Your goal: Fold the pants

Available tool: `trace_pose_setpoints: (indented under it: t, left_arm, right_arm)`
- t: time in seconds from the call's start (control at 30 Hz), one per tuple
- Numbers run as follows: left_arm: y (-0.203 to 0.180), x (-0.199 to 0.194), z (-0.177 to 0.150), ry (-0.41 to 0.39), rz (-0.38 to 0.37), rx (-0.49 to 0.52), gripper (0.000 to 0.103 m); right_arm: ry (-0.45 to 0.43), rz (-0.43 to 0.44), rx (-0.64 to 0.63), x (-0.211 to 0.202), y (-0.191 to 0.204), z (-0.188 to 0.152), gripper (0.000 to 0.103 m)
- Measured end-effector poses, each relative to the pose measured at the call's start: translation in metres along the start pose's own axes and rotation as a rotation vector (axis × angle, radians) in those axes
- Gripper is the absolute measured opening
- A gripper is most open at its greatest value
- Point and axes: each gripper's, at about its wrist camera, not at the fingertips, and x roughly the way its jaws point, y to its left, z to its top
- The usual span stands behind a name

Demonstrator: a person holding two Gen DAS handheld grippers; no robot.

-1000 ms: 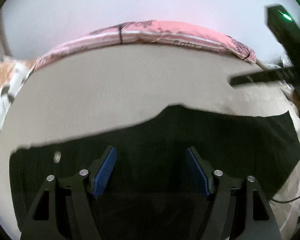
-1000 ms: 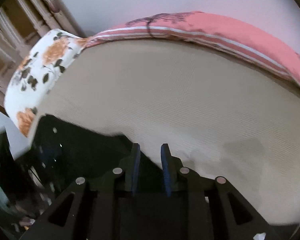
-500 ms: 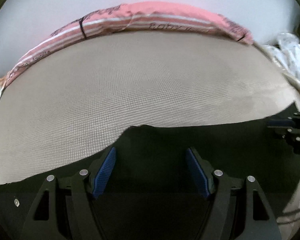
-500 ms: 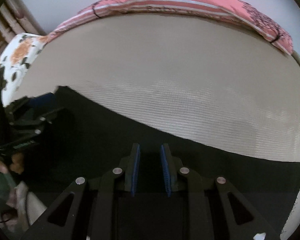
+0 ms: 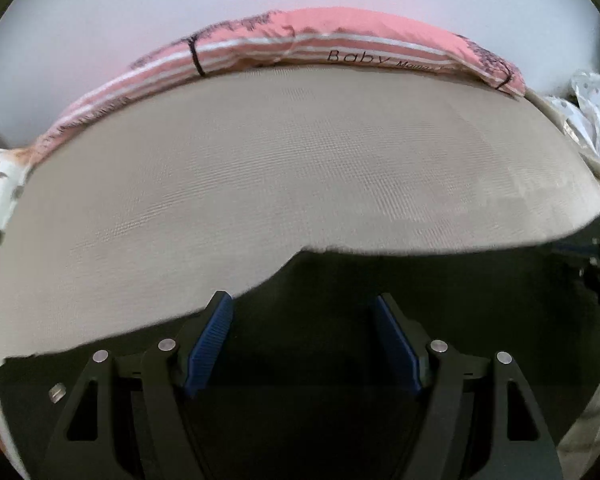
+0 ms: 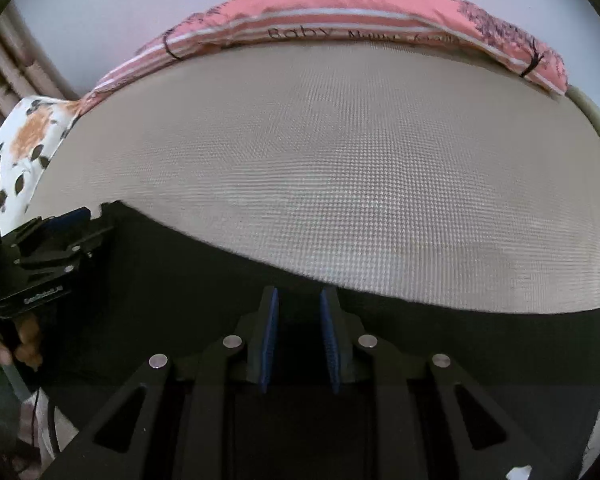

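Black pants (image 5: pixel 340 288) are lying along the near edge of the beige mattress (image 5: pixel 300 168); left claw (image 5: pixel 304 344) is gaping released over them, right claw (image 6: pixel 299 336) is pinching them

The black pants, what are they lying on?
The black pants lie spread on a beige woven mat, which reaches back to a pink pillow. Whatever lies directly beneath the dark cloth is covered and cannot be seen.

The pants (image 5: pixel 440 300) were plain black; the mattress (image 6: pixel 340 160) was beige with a fine woven grid; the bolster (image 5: pixel 340 36) was pink with white stripes and black lettering; the pillow (image 6: pixel 24 148) was white with orange flowers.
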Motion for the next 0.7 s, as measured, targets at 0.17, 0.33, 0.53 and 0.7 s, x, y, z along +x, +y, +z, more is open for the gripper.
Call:
trace_pose_setpoints:
  t: [0.17,0.33,0.53,0.7]
  left_arm:
    - [0.033,-0.027,-0.036,0.027,0.076,-0.037,0.073]
    - [0.078,-0.049,-0.07,0.048,0.166,-0.088,0.073]
    - [0.117,-0.059,-0.097,0.043,0.168,-0.132,0.073]
    - [0.11,-0.052,-0.098,0.026,0.207,-0.112,0.077]
  right_arm:
    - [0.017,-0.036,-0.01,-0.002,-0.006,-0.019,0.03]
    - [0.01,-0.064,0.057,-0.011,-0.032,-0.037,0.031]
    - [0.007,-0.081,0.165,-0.022,-0.065,-0.059,0.037]
    - [0.017,-0.088,0.206,-0.03,-0.08,-0.073,0.037]
